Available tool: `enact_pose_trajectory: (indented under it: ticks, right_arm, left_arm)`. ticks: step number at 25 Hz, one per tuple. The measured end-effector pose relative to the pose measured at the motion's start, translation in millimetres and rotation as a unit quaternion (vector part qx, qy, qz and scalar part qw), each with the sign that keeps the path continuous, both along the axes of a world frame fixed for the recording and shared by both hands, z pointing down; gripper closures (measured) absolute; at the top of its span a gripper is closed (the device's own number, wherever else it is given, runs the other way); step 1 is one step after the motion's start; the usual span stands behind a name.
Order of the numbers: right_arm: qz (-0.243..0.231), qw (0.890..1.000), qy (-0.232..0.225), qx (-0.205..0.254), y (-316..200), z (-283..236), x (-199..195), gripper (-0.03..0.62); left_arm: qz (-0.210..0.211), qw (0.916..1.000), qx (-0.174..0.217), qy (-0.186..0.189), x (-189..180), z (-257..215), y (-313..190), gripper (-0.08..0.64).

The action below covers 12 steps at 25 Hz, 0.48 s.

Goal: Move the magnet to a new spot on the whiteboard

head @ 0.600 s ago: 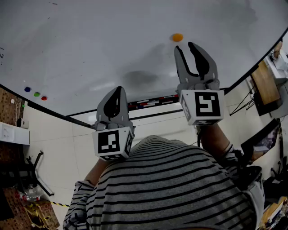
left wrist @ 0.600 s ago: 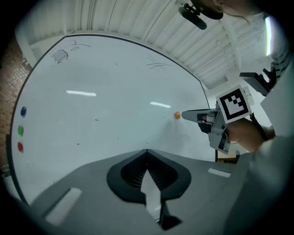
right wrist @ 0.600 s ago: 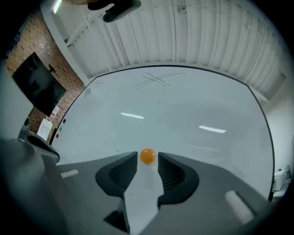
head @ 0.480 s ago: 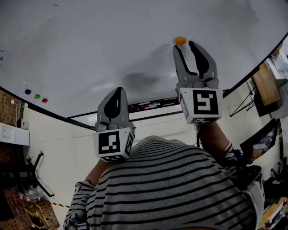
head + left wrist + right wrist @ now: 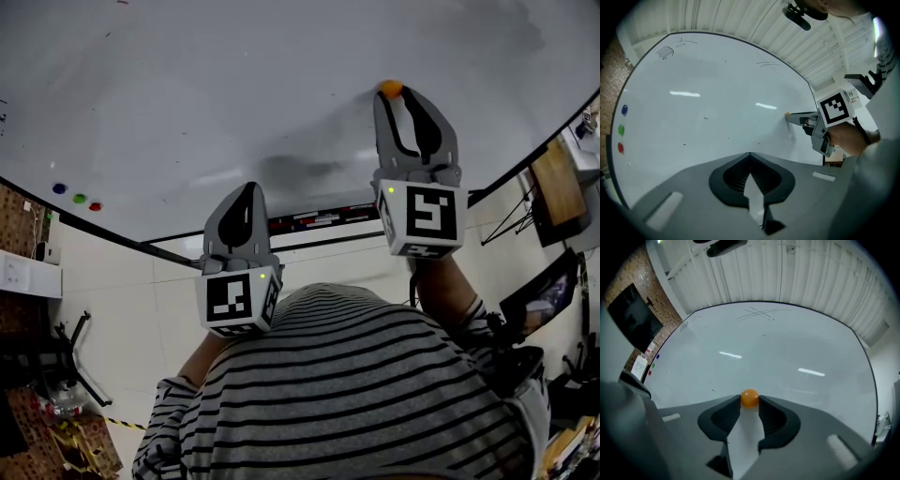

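"Where is there room on the whiteboard (image 5: 187, 84)?"

"Nearly everywhere. Its wide middle and left lie bare. Only three small magnets (image 5: 77, 198), blue, green and red, sit in a row near the left edge, well apart from the orange magnet (image 5: 390, 89)."

"And lower down?"

"The marker tray (image 5: 319, 217) runs along the bottom edge, near the left gripper (image 5: 246, 186), whose jaws are together."

"Around the orange one?"

"The right gripper (image 5: 396, 92) flanks it, a jaw on either side. Beyond that, bare board."
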State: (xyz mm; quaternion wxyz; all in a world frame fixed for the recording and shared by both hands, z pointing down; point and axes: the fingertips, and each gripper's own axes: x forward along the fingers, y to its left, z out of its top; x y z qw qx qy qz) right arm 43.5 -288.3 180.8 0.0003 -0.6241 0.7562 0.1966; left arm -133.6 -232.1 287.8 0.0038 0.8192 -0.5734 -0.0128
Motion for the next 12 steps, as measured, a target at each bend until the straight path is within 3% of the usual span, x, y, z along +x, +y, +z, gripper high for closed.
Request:
enact_pose_trajectory:
  ticks: [4,12]
  right_arm:
    - [-0.013,1.0,0.0,0.016,24.9,-3.6,-1.2,0.469]
    - [-0.049,0.998,-0.013,-0.028,87.3,31.5,17.4,0.469]
  left_arm:
    - [-0.006,1.0,-0.004,0.002,1.9,4.2,9.1,0.543]
    - [-0.013,0.9998,0.003,0.013,31.6,5.4,45.8,0.543]
